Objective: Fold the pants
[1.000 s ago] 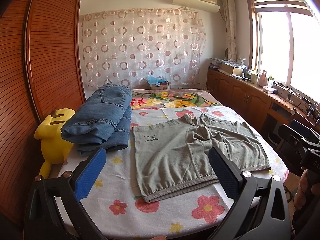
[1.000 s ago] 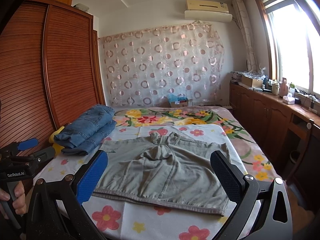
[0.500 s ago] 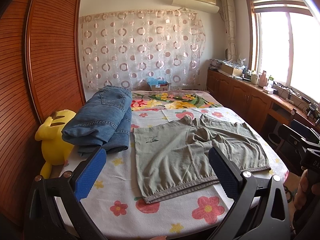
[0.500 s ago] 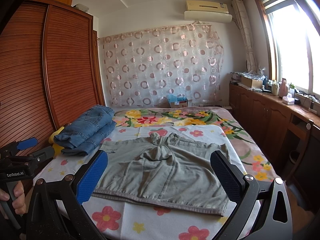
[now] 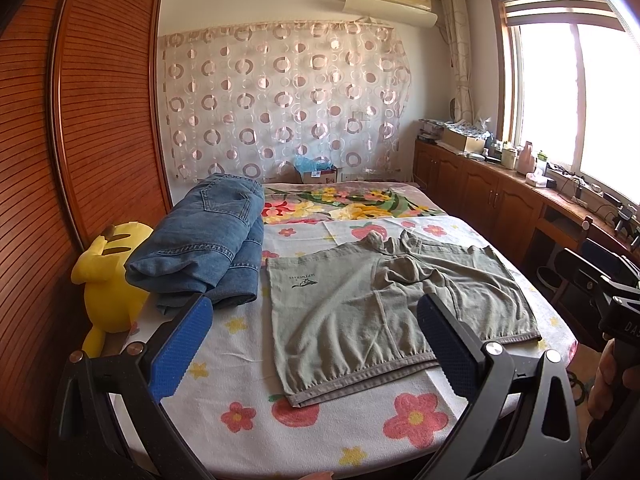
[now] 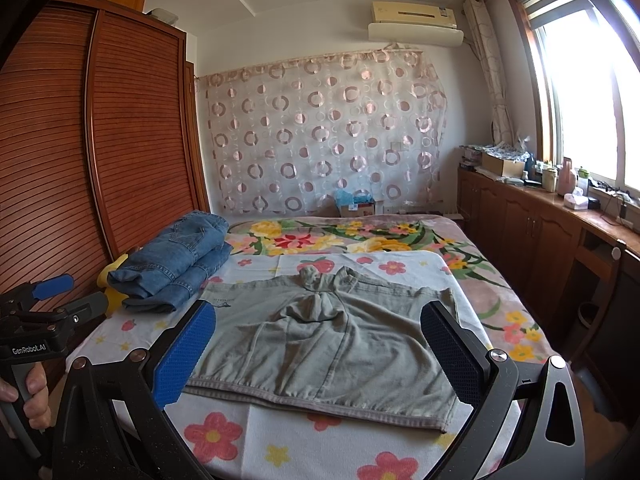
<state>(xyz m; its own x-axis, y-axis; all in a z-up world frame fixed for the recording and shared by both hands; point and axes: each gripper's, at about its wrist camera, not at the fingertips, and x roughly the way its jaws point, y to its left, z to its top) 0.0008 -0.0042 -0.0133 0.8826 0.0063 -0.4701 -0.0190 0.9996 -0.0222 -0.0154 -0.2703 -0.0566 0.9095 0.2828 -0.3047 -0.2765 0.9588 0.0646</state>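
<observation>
Left of frame in the left wrist view: a yellow plush toy point(image 5: 108, 280) against the wardrobe point(image 5: 80, 128), then folded jeans point(image 5: 208, 240) stacked at left centre (apparently finished work, by my reading). Centre to right: grey-green shorts point(image 5: 384, 312) lie spread flat on the flowered bedspread point(image 5: 248, 360), waistband toward the lower edge of the frame, crotch fabric bunched at upper centre. No fold is evident in them; the folding appears entirely outstanding.

The left gripper point(image 5: 312, 344) hangs above the near edge of the bed, jaws spread wide, holding nothing. In the right wrist view, the right gripper point(image 6: 318, 356) sits likewise at lower centre, jaws wide apart and empty, the shorts beyond them untouched.
</observation>
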